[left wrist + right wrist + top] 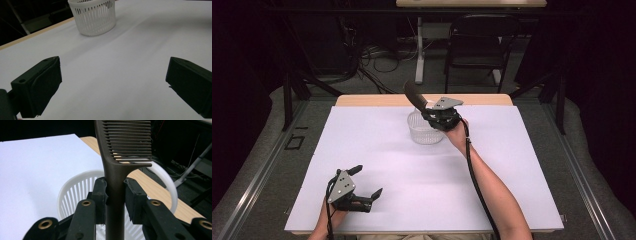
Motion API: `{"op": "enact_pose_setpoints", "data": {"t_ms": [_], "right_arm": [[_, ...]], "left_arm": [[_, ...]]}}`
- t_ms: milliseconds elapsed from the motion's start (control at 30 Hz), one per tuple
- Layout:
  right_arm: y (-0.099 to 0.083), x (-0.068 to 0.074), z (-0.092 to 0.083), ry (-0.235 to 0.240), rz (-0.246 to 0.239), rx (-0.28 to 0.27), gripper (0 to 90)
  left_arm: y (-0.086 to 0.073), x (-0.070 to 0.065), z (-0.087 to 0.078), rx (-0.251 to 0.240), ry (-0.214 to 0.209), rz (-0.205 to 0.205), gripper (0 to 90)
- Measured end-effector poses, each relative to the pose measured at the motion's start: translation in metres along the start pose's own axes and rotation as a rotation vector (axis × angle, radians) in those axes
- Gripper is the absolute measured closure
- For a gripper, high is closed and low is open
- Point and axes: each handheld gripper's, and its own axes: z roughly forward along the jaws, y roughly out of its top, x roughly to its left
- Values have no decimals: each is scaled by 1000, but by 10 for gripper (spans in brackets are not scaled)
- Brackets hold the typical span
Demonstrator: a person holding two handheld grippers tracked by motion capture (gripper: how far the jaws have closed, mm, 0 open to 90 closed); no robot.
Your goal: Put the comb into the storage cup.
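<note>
While the right gripper (428,111) clamps a dark comb (117,170) by its handle — teeth upward — above the white basket (425,131) at the bench's (512,165) far side, the left gripper (368,181) (fingers wide, holding nothing) rests near the front edge.

Open white table (377,150) between the left gripper (367,182) and the basket (425,131) — nothing is seen lying in that stretch. The basket mouth is overhung by the right gripper (426,111) and the comb (414,94) clamped in it, so entry from above is blocked there. Left and near sides of the basket are left free. Right half of the table is crossed by the forearm (492,185) and cable — passage is limited there.
</note>
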Motion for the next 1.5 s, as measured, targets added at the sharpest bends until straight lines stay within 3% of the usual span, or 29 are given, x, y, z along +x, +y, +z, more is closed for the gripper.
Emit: {"op": "enact_pose_setpoints", "data": {"t_ms": [1000,1500], "right_arm": [[-4,0,6,13,-9,128,717],[-3,2,12,42,-18,204,714]], "left_arm": [[0,0,1,5,-3,4,5],[0,-1,2,6,-12,4,5]]}}
